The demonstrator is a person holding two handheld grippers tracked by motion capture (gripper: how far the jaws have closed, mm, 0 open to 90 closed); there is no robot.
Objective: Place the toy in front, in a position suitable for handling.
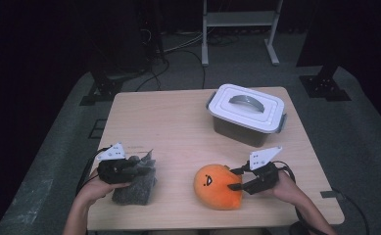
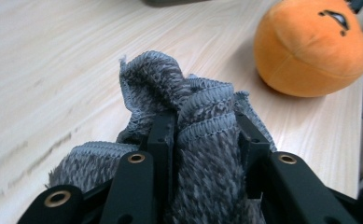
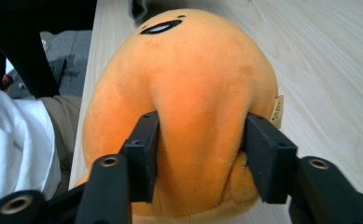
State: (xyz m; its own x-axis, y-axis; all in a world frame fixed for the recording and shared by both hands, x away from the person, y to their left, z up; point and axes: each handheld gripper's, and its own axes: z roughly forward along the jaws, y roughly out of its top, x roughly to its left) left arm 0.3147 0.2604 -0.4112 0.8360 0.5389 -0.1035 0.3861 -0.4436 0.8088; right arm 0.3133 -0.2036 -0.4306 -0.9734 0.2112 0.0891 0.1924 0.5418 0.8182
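Cloth [image 2: 202,140], grey and fuzzy, is bunched up and pinched tight in your left gripper [image 1: 129,169], near the front left corner of the table [image 1: 178,122]. Your right gripper [image 1: 237,178] squeezes the orange plush toy [image 1: 217,186], its pads pressed into the soft sides. The toy sits near the front edge, well apart from the lidded box [image 1: 247,113] at the back.

Grey fuzzy cloth [image 1: 135,183], bunched and crumpled, lies at the table's near left corner, 1 fold pinched upward. Orange round plush toy [image 1: 217,186] with a black stitched face sits near-right on the table, its side squeezed inward.
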